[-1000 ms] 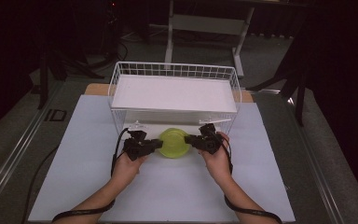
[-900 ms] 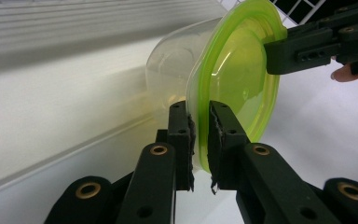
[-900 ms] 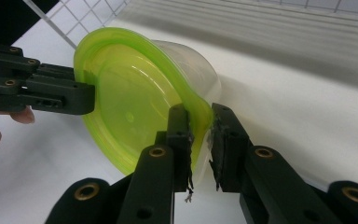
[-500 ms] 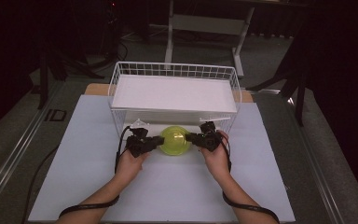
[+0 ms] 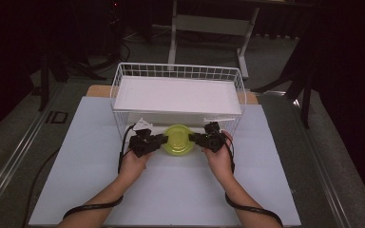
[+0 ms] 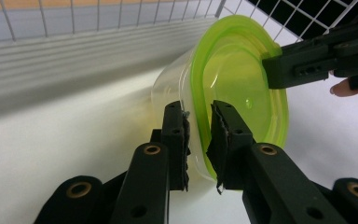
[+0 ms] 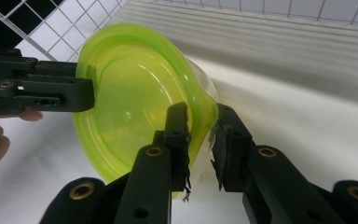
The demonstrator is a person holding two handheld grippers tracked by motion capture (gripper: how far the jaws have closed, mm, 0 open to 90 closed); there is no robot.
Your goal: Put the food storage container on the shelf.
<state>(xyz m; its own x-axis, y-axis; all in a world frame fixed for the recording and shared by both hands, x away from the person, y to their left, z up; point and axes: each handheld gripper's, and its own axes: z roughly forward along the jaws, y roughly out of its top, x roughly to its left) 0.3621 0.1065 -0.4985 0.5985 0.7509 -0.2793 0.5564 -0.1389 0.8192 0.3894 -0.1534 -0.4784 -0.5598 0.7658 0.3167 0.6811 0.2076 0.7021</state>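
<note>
Just in front of the white wire basket (image 5: 123,76), a clear plastic container with a lime-green lid (image 5: 178,139) is tipped on its side, lid facing the person. Left gripper (image 6: 198,135) pinches the lid's rim on one side; right gripper (image 7: 200,135) pinches the opposite side. Container contents cannot be told. A white panel (image 5: 178,95) lies across the basket.

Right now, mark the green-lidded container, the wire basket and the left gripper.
green-lidded container (image 5: 178,140): high view, centre of its green lid.
wire basket (image 5: 180,72): high view, far wire wall.
left gripper (image 6: 199,140): left gripper view, midway between its fingertips, at the lid's rim.
</note>
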